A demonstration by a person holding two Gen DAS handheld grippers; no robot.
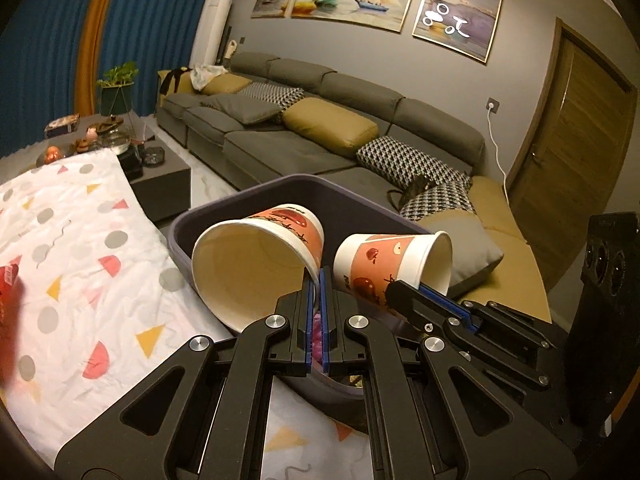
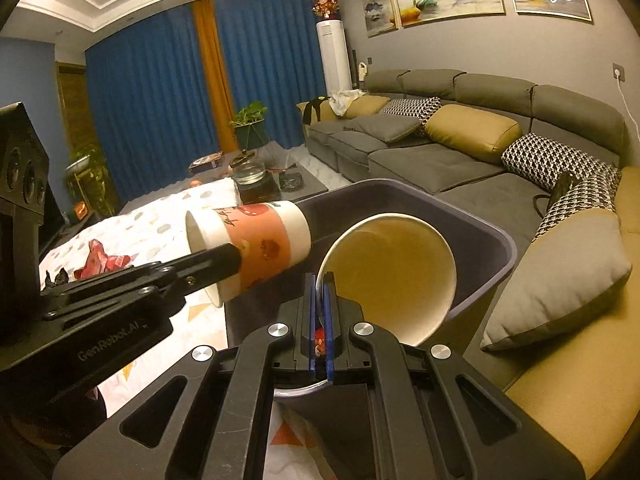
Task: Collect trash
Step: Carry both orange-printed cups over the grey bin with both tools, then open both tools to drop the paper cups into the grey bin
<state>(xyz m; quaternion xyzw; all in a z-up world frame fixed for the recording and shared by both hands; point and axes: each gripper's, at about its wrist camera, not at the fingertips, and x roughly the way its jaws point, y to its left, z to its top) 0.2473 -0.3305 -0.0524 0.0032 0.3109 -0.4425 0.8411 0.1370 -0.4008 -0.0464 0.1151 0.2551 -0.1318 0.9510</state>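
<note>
Two grippers hover over a dark bin (image 1: 256, 196) beside a patterned cloth (image 1: 80, 240). Left gripper (image 1: 318, 300) pinches a cup (image 1: 256, 256) by its rim; right gripper (image 2: 323, 304) pinches another cup (image 2: 392, 272). Both cups are tipped above the bin; letting go looks next. Red wrappers (image 2: 104, 262) remain on the cloth, far left.

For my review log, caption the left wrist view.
Left claw and right claw each grip a paper cup by its rim above a purple bin.
</note>
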